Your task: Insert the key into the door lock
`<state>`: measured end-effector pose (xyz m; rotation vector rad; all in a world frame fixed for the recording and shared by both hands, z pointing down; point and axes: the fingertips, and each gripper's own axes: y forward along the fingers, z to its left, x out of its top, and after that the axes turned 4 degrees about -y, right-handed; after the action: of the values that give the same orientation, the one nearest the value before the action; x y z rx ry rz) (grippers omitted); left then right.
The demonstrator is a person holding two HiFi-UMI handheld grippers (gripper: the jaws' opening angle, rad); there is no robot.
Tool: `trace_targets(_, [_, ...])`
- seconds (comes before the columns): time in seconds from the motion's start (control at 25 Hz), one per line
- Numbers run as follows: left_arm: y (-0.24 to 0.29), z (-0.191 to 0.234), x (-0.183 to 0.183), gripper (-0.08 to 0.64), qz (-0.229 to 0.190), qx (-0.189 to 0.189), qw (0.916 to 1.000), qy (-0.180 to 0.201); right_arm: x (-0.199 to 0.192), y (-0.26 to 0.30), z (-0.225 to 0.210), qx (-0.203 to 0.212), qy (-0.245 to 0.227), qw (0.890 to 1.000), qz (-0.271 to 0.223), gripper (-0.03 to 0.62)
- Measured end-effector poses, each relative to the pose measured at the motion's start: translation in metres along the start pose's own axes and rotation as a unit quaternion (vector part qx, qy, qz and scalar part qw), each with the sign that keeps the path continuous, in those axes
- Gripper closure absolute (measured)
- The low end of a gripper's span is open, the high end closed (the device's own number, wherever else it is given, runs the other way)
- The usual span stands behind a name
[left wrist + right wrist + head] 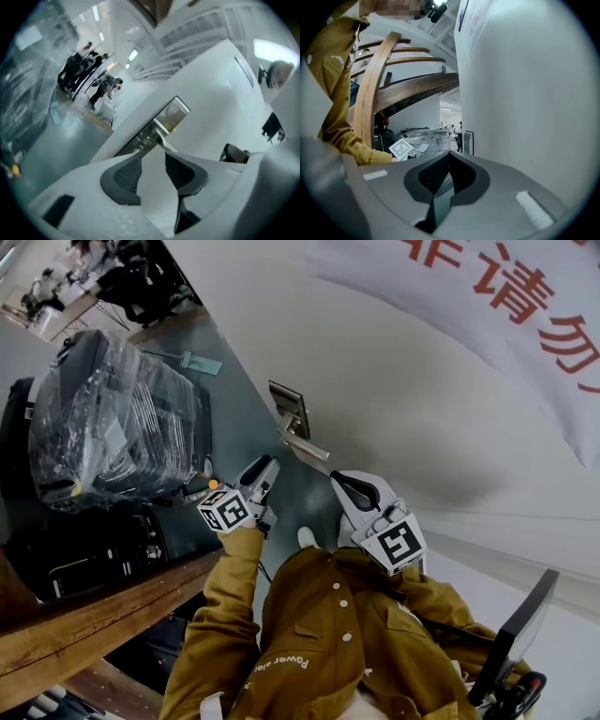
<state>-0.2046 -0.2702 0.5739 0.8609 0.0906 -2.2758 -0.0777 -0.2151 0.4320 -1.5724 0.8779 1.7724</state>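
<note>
Right gripper seems shut; left gripper gapes empty before door lock

The person wears a mustard-yellow jacket with white snap buttons down the front and white lettering across the chest; its long sleeves are creased and end in plain cuffs. The left tongs and the right tongs have smooth white shells with dark grey ribbed pads, and each bears a white cube printed with black square markers.
</note>
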Motion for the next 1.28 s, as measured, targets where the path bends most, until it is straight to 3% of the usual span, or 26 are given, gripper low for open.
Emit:
trace_targets(0.08, [-0.008, -0.026, 0.009, 0.427, -0.001, 0.007, 0.9974, 0.072, 0.002, 0.002, -0.001, -0.001, 0.002, 1.0, -0.004, 0.586])
trace_targets(0.24, [-0.018, -0.083, 0.03, 0.474, -0.035, -0.006, 0.9893, 0.142, 0.004, 0.004, -0.004, -0.003, 0.006, 1.0, -0.002, 0.586])
trace_targets(0.4, [-0.022, -0.131, 0.038, 0.55, -0.046, 0.009, 0.97, 0.239, 0.002, 0.007, -0.006, -0.011, 0.024, 0.999, 0.036, 0.586])
trace_targets(0.52, [-0.019, -0.148, 0.03, 0.557, -0.032, 0.021, 0.9557, 0.292, 0.007, 0.011, -0.006, -0.008, 0.009, 1.0, 0.008, 0.586])
trace_targets(0.64, [-0.015, -0.159, 0.024, 0.558, -0.028, 0.03, 0.9486, 0.314, 0.007, 0.014, -0.007, -0.009, -0.01, 1.0, -0.002, 0.586])
trace_targets(0.8, [-0.012, -0.165, 0.02, 0.558, -0.028, 0.034, 0.9469, 0.319, 0.005, 0.016, -0.007, -0.015, -0.028, 0.999, 0.009, 0.586])
trace_targets(1.0, [-0.01, -0.168, 0.018, 0.558, -0.018, 0.046, 0.9398, 0.338, 0.005, 0.017, -0.009, -0.018, -0.024, 0.999, 0.011, 0.588])
trace_targets(1.28, [-0.008, -0.168, 0.015, 0.558, -0.012, 0.049, 0.9415, 0.333, 0.001, 0.019, -0.009, -0.012, -0.012, 1.0, 0.013, 0.587])
